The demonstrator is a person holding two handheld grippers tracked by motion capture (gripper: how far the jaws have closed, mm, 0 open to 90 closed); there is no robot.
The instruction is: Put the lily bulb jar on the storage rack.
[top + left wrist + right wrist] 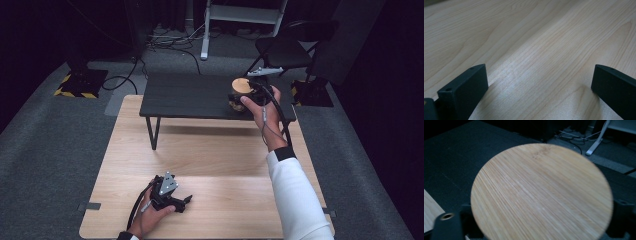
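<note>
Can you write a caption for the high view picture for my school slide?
A person's right claw grips a wooden-lidded jar on the dark table; the left claw rests open.

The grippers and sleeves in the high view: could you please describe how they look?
Both grippers are black. The left gripper has blocky black jaws with small screw holes, a grey three-cornered plate on top and a black cable looping by the hand. The right gripper has a like plate and a trailing cable. The right sleeve is white with a dark cuff.

No readable text, label or number appears anywhere.
</note>
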